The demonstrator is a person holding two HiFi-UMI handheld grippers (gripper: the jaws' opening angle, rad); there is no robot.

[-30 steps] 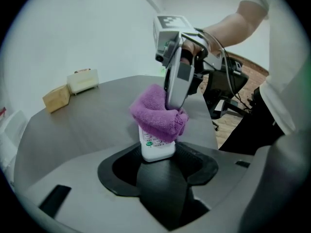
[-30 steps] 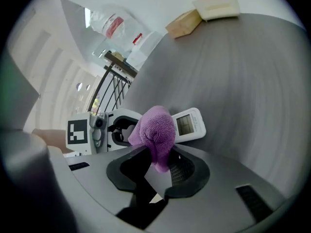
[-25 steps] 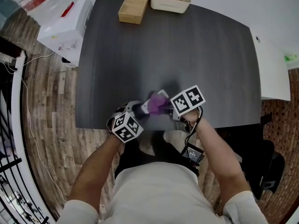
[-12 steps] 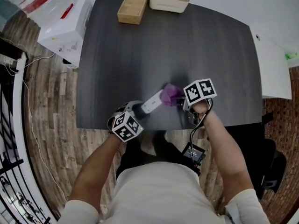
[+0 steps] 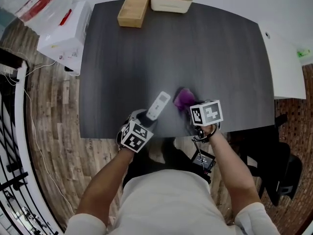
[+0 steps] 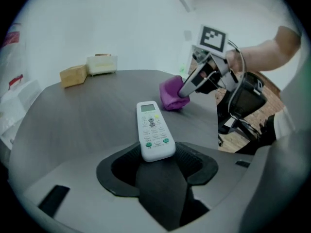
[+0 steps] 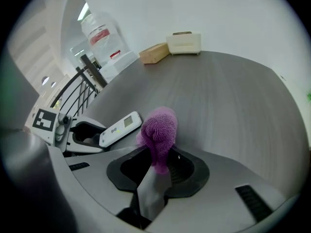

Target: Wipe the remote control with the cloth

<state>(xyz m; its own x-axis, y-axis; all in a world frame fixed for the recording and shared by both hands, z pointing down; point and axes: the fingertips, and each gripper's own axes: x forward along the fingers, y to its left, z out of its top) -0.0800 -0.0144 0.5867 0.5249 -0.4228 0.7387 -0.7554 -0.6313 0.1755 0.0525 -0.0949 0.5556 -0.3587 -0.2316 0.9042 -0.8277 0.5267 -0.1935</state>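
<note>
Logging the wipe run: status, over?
Left gripper shut on remote control. Right gripper shut on cloth. Cloth apart from remote, to its right. Nothing between them.

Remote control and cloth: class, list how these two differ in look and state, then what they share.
The remote control is white, rigid and flat, with buttons; the cloth is purple, soft and bunched. The remote control sits in the left gripper, the cloth in the right gripper. Both are gripped at one end, apart from each other.
</note>
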